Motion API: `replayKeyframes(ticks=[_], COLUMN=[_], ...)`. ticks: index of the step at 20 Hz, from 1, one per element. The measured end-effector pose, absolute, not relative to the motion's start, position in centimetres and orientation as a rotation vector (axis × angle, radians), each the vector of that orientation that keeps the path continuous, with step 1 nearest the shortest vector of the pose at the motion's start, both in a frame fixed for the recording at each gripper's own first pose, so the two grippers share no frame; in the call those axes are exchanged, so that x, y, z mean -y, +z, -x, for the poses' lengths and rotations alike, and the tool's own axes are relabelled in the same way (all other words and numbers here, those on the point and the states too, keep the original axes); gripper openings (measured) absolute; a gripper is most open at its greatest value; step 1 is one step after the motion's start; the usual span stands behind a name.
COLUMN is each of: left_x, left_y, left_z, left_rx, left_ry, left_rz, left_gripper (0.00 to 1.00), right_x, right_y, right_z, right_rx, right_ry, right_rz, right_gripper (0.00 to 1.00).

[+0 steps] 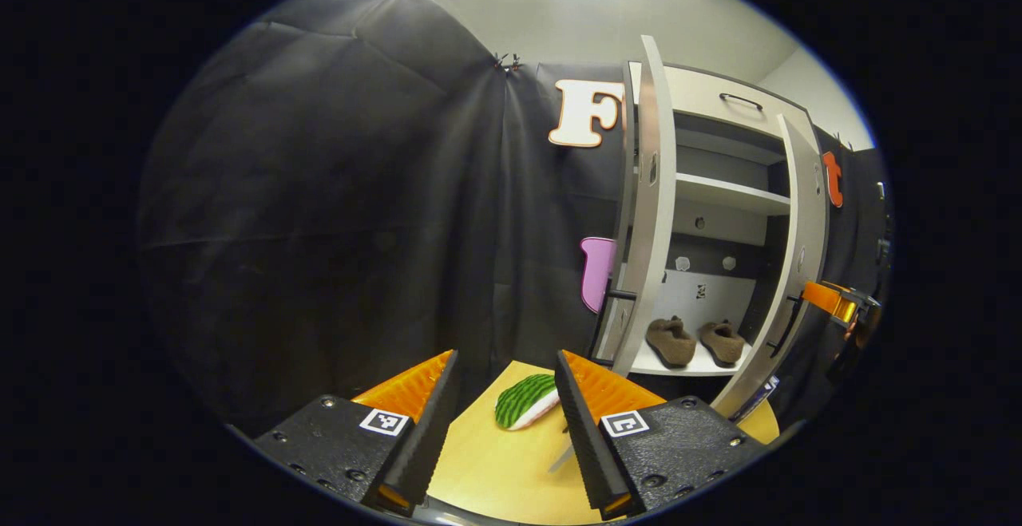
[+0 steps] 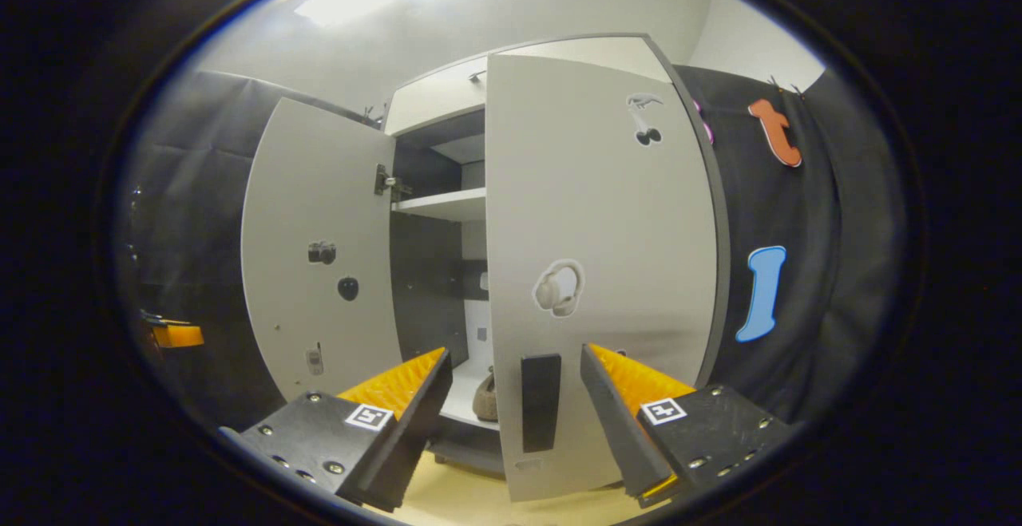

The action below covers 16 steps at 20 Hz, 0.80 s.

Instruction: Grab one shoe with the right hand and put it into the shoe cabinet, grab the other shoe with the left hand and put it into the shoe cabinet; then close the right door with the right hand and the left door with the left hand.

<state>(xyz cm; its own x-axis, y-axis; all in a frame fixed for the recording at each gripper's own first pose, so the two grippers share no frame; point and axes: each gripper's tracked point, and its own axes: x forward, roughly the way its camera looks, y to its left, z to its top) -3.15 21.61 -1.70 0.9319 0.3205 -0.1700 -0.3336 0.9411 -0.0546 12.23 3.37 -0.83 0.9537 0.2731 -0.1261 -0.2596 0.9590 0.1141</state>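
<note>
The white shoe cabinet [image 1: 722,99] stands with both doors swung out. Two brown shoes [image 1: 671,341] [image 1: 722,342] sit side by side on its bottom shelf. My left gripper [image 1: 505,366] is open and holds nothing; it hangs over a wooden table, left of the cabinet and well short of the left door [image 1: 651,215]. My right gripper [image 2: 515,358] is open, close in front of the right door [image 2: 599,215]. That door's black handle [image 2: 540,402] shows in the gap between the fingers, with neither finger touching it. One shoe [image 2: 485,398] peeks out past the door's edge.
A green and white striped object [image 1: 524,401] lies on the light wooden table [image 1: 495,470] ahead of my left gripper. The other gripper [image 1: 834,301] shows behind the right door [image 1: 798,255]. The left door [image 2: 319,255] is wide open. An upper shelf [image 1: 730,195] is bare.
</note>
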Motion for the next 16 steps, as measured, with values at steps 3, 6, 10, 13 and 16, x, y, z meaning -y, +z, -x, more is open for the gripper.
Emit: replayKeyframes(ticks=[3,6,10,13,16], left_x=[-23.4,-23.0,-20.9,-19.4,-17.7], left_y=[-1.6,-2.2,-4.2,-5.2,-6.1], left_z=[0.9,-1.4,-3.6,-4.3,-5.1], left_rx=[-0.144,-0.144,-0.177,-0.196,-0.215], left_ry=[0.375,0.361,0.311,0.271,0.228], left_rz=[0.049,0.028,0.040,0.056,0.081], left_gripper=[0.73,0.73,0.73,0.73,0.67], right_x=[-3.5,-3.2,-2.2,-0.7,0.8], right_y=[-0.6,-0.4,-0.4,-0.2,0.0], right_z=[-11.6,-10.8,-9.9,-9.3,-8.8], right_rx=[-0.136,-0.130,-0.132,-0.128,-0.122], right_ry=[0.275,0.271,0.253,0.228,0.198], right_rz=[-0.094,-0.095,-0.100,-0.102,-0.101], right_gripper=[0.97,0.97,0.97,0.97,0.97])
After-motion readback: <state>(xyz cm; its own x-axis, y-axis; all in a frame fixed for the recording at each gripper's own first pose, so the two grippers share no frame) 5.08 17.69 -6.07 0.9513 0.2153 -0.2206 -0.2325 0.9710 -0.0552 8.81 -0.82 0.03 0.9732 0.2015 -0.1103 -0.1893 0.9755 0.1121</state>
